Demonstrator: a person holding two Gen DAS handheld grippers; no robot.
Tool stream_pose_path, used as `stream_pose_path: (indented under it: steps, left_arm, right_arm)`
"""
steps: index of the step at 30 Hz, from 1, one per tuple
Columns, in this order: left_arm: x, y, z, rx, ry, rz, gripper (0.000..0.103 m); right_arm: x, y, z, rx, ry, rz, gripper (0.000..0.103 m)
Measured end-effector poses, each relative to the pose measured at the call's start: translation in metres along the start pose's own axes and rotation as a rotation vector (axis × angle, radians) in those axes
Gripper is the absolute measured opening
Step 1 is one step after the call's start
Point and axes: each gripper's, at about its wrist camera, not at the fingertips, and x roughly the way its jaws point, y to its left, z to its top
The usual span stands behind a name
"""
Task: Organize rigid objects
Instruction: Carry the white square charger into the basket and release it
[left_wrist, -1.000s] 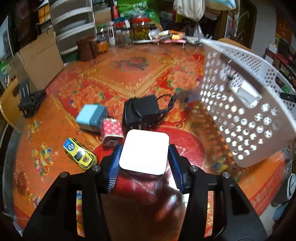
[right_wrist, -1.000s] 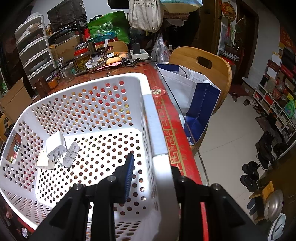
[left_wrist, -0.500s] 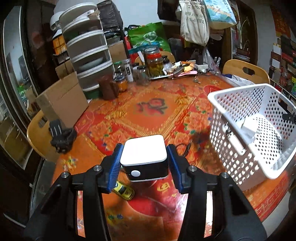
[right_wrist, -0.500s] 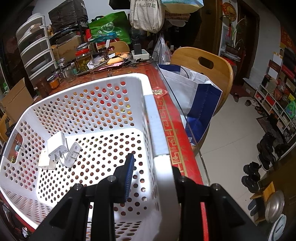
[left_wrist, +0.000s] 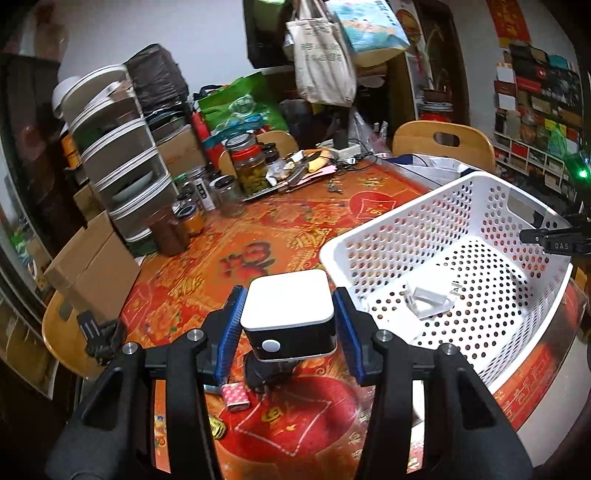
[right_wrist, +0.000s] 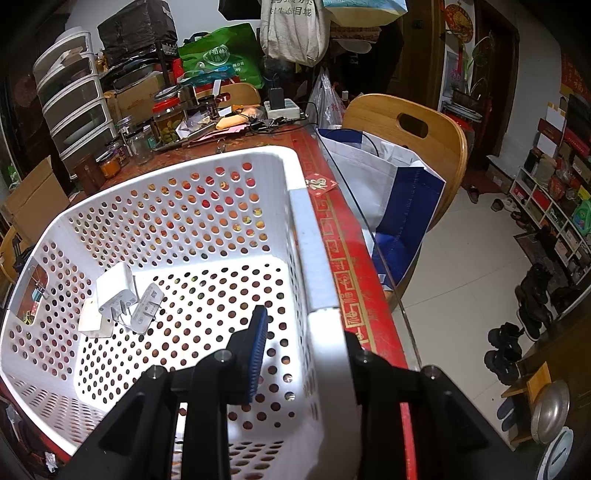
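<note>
A white-topped, black-sided box (left_wrist: 289, 314) is clamped between the blue pads of the left gripper (left_wrist: 288, 328), held above the counter (left_wrist: 229, 266) beside the white perforated basket (left_wrist: 369, 243). Under the box, a black object and a red dotted item (left_wrist: 235, 396) are partly hidden; a yellow thing at the gripper's base is cut off. The right gripper (right_wrist: 299, 354) is closed on the basket's wall, its outer finger concealed behind the rim. White plug adapters (right_wrist: 118, 295) are seen lying inside the basket.
</note>
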Motion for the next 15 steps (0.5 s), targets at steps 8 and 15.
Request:
stream_pose_path:
  steps: [8,15]
  left_arm:
    - [0.009,-0.020,0.014,0.029,0.018,-0.054,0.045]
    - [0.057,-0.066,0.030,0.152,0.241,-0.205,0.043]
  right_arm:
    - [0.000,0.004,0.001,0.000,-0.004,0.007,0.027]
    - [0.000,0.003,0.000,0.002,-0.003,0.010,0.027]
